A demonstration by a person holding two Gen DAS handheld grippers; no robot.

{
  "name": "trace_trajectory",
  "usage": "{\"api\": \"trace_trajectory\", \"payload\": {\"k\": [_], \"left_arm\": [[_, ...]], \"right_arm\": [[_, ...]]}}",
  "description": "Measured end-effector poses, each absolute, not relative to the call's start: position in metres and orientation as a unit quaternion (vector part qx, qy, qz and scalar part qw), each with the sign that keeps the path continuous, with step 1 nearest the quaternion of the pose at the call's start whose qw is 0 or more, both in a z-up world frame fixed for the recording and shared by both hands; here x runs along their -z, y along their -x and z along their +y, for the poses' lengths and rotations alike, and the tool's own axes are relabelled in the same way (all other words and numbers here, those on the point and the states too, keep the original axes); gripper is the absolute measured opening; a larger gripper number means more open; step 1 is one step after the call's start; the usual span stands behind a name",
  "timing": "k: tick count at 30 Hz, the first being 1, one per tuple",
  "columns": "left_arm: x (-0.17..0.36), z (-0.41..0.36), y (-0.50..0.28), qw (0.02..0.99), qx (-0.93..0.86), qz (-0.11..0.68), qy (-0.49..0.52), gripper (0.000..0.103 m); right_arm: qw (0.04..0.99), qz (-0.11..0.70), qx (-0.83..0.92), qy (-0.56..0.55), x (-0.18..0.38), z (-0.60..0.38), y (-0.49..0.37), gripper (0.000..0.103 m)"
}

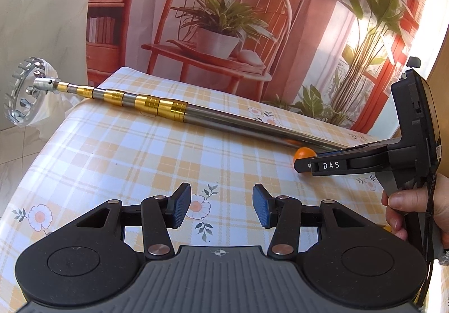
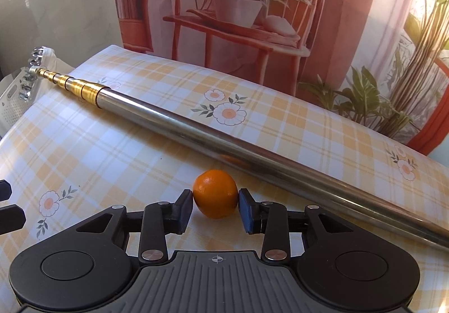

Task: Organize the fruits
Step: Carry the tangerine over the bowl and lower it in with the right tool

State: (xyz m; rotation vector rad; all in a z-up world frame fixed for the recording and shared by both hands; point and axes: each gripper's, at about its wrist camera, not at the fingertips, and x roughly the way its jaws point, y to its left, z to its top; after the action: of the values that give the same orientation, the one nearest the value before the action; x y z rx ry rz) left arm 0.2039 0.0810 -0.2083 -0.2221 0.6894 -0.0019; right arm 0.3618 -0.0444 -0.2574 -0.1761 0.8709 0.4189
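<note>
**Right tongs bracket the one orange; sorting is hardly begun**

Tongs on the right, the right gripper (image 2: pixel 215 207), are seen with their blue pads set on either side of a single orange (image 2: pixel 215 193), which rests on the checked tablecloth (image 2: pixel 112 150) just in front of the telescopic fruit-picker pole (image 2: pixel 224 142). The left pad appears to touch the peel and a sliver of gap is seen at the right pad, so a firm pinch is not yet shown; the jaws are judged spread about the fruit rather than clamped. The left gripper (image 1: pixel 221 206) is held with its jaws spread and nothing between them, over bare cloth.

As far as can be judged, the task is at its start: the orange is not lifted, and no bowl or basket is seen in which fruit could be placed. The grasp, the carry and the placing are all left.

Counted: one orange, one picker pole with one toothed metal ring (image 1: pixel 19 91) and a white bag at its far end, two grippers, one hand (image 1: pixel 415 209) at the right gripper's handle.
</note>
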Motion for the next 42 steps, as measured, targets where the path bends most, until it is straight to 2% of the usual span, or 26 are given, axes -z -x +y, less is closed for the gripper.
{"api": "trace_trajectory", "payload": {"k": [12, 29, 32, 39, 42], "left_arm": [[0.210, 0.078, -0.206, 0.933, 0.005, 0.342, 0.107, 0.051], [0.186, 0.041, -0.179, 0.938, 0.048, 0.337, 0.072, 0.052], [0.181, 0.032, -0.172, 0.939, 0.057, 0.334, 0.065, 0.057], [0.173, 0.010, -0.160, 0.939, 0.075, 0.333, 0.045, 0.059], [0.172, 0.003, -0.157, 0.938, 0.087, 0.334, 0.044, 0.069]], "right_arm": [[0.881, 0.413, -0.219, 0.076, 0.254, -0.043, -0.358, 0.032], [0.891, 0.379, -0.249, -0.006, 0.214, -0.108, -0.272, 0.032], [0.894, 0.374, -0.246, -0.020, 0.213, -0.123, -0.256, 0.032], [0.897, 0.367, -0.242, -0.044, 0.216, -0.151, -0.223, 0.032], [0.900, 0.360, -0.243, -0.045, 0.218, -0.156, -0.212, 0.032]]}}
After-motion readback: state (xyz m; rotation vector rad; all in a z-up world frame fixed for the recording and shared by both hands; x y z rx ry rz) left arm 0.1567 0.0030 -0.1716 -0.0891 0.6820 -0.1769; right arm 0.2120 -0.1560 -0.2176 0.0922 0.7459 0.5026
